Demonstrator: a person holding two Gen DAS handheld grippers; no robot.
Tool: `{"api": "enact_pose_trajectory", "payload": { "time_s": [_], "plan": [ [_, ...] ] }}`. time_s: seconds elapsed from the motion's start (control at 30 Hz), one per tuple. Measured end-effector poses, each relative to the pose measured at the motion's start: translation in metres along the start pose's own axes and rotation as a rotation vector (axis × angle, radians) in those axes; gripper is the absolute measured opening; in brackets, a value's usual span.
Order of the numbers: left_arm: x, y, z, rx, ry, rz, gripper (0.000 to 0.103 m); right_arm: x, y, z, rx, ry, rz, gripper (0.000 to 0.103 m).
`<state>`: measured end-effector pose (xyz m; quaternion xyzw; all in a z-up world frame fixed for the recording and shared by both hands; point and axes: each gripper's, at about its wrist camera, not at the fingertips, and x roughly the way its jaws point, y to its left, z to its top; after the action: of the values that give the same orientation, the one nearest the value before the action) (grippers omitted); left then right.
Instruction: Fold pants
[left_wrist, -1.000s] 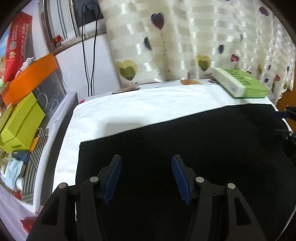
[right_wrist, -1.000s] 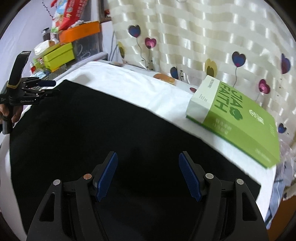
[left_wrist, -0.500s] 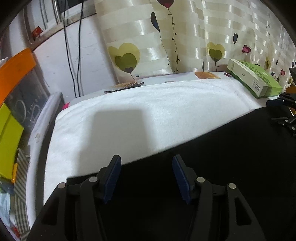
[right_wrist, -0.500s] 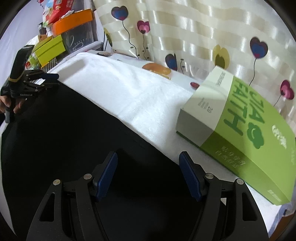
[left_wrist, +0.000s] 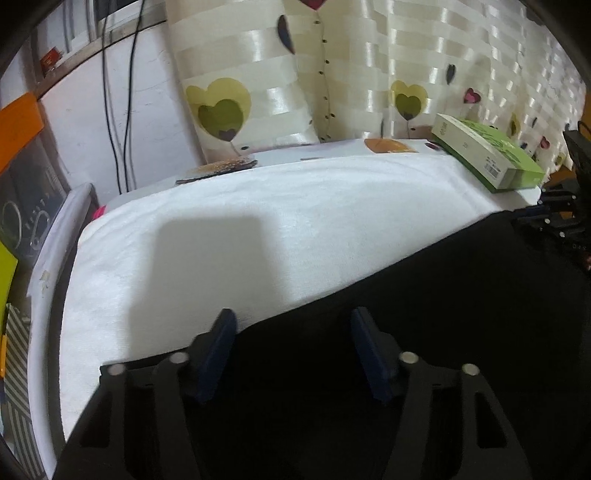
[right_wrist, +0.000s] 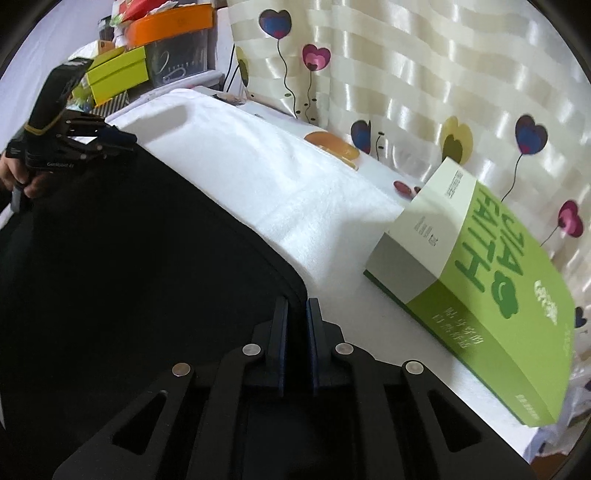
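At pants (right_wrist: 129, 258) corner, right gripper (right_wrist: 295, 314) clamped

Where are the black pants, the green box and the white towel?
black pants (right_wrist: 129, 277), right wrist view, middle of the dark cloth.
green box (right_wrist: 491, 295), right wrist view, its lettered top face.
white towel (left_wrist: 258, 229), left wrist view, bare middle part.

Pants (right_wrist: 110, 277) on towel (right_wrist: 258, 173); box (right_wrist: 480, 295) right, curtain (right_wrist: 406, 74) behind.

Black pants (left_wrist: 424, 332) are laid on a white towel (left_wrist: 258, 206); a green box (right_wrist: 491, 295) and heart-patterned cream curtain (right_wrist: 424, 74) are seen.
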<state>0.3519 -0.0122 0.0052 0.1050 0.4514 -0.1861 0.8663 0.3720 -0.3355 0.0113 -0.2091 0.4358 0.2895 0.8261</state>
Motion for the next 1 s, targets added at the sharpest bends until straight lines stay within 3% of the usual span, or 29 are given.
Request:
{"api": "enact_pose_trajectory", "payload": {
  "time_s": [0.03,0.1,0.13,0.33,0.6,0.83,1.0],
  "plan": [
    [-0.001,-0.004,0.0,0.016,-0.003,-0.003,0.033,-0.003,0.001,0.0,-0.002,-0.005,-0.01,0.009],
    [-0.003,-0.016,0.002,0.053,-0.003,0.003,0.012,-0.011,0.003,0.001,-0.002,-0.024,-0.027,0.009],
    [-0.003,-0.021,0.002,0.063,0.0,0.012,0.009,-0.016,0.005,0.001,0.0,-0.035,-0.032,0.009],
    [-0.014,-0.029,0.001,0.067,-0.025,0.087,0.006,-0.051,0.02,-0.002,-0.004,-0.087,-0.058,0.009],
    [-0.089,-0.04,-0.009,0.016,-0.167,0.092,0.006,-0.122,0.061,-0.032,-0.006,-0.186,-0.076,0.009],
    [-0.155,-0.058,-0.054,-0.032,-0.254,0.055,0.006,-0.166,0.126,-0.079,-0.035,-0.208,-0.077,0.009],
    [-0.181,-0.073,-0.106,-0.07,-0.26,0.021,0.006,-0.171,0.174,-0.126,-0.013,-0.165,-0.048,0.009]
  ]
}}
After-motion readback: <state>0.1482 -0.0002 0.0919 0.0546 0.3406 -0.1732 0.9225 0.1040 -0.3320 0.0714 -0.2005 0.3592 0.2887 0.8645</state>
